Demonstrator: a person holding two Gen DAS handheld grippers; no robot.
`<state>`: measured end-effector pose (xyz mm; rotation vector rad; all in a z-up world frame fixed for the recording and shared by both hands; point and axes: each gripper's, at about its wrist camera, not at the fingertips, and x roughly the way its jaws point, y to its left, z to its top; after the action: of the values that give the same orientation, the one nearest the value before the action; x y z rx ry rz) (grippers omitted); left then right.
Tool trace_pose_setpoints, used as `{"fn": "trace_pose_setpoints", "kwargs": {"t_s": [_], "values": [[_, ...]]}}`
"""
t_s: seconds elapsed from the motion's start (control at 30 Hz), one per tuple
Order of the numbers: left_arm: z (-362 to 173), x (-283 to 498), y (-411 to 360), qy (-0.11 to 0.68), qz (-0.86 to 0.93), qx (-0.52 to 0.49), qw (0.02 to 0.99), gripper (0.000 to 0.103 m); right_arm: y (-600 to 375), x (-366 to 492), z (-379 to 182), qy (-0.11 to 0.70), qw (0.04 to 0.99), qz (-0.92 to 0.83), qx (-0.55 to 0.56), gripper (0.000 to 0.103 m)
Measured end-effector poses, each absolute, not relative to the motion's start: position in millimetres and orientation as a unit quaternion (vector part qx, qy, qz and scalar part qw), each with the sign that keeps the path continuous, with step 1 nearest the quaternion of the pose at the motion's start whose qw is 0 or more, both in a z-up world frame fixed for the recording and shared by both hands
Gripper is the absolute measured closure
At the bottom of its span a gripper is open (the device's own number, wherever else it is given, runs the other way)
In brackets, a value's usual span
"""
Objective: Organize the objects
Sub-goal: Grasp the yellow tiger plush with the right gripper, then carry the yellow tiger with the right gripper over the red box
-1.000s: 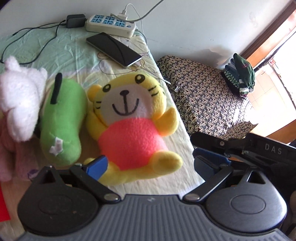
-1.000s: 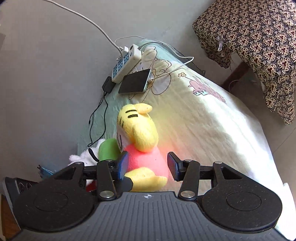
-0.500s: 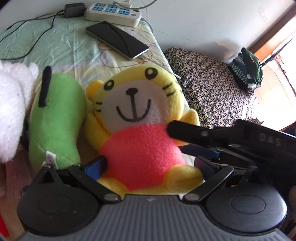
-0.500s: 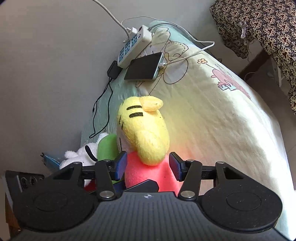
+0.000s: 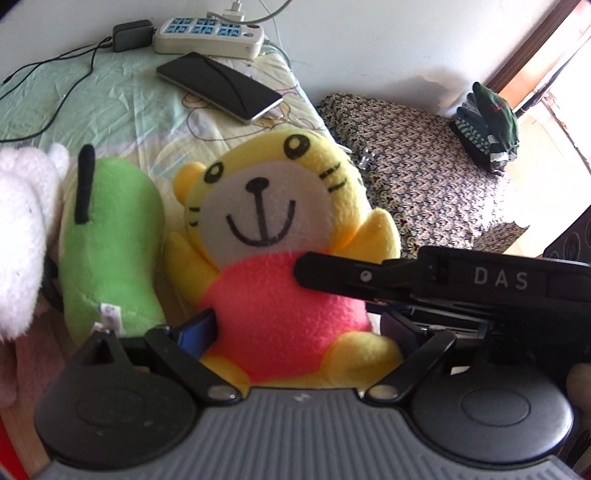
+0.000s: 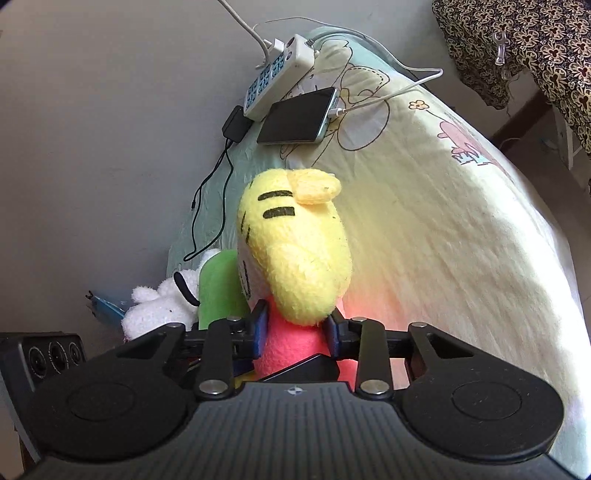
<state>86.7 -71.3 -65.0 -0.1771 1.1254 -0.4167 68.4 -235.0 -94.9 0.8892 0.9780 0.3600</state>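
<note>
A yellow tiger plush (image 5: 266,229) with a pink body sits upright on the bed sheet (image 5: 122,99), facing the left wrist camera. My left gripper (image 5: 295,328) is open, its blue pads on either side of the plush's lower body. A black finger (image 5: 351,275) of my right gripper crosses the plush's chest from the right. In the right wrist view, the right gripper (image 6: 295,328) is shut on the pink body just below the yellow head (image 6: 295,251). A green plush (image 5: 107,251) and a white plush (image 5: 22,229) lie to the tiger's left.
A phone (image 5: 221,86) on a cable and a white power strip (image 5: 210,33) lie at the bed's far end by the wall. Patterned cloth (image 5: 424,166) with dark green clothes (image 5: 487,122) on it is to the right. A black box (image 6: 48,354) sits low on the left.
Both grippers have moved in on the tiger plush. The right gripper's fingers have closed from open onto its pink body. The left gripper now straddles its lower body.
</note>
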Motion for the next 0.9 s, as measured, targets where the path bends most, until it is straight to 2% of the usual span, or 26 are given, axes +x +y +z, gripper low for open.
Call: {"fn": "trace_pose_setpoints", "kwargs": {"t_s": [0.33, 0.63, 0.9], "values": [[-55, 54, -70, 0.526, -0.233, -0.097, 0.812, 0.018, -241, 23, -81, 0.445, 0.779, 0.169, 0.407, 0.071], [-37, 16, -70, 0.507, -0.249, -0.087, 0.820, 0.018, -235, -14, -64, 0.425, 0.794, 0.177, 0.396, 0.071], [-8, -22, -47, 0.459, -0.243, -0.073, 0.851, 0.018, -211, -37, -43, 0.398, 0.801, 0.208, 0.395, 0.071]]}}
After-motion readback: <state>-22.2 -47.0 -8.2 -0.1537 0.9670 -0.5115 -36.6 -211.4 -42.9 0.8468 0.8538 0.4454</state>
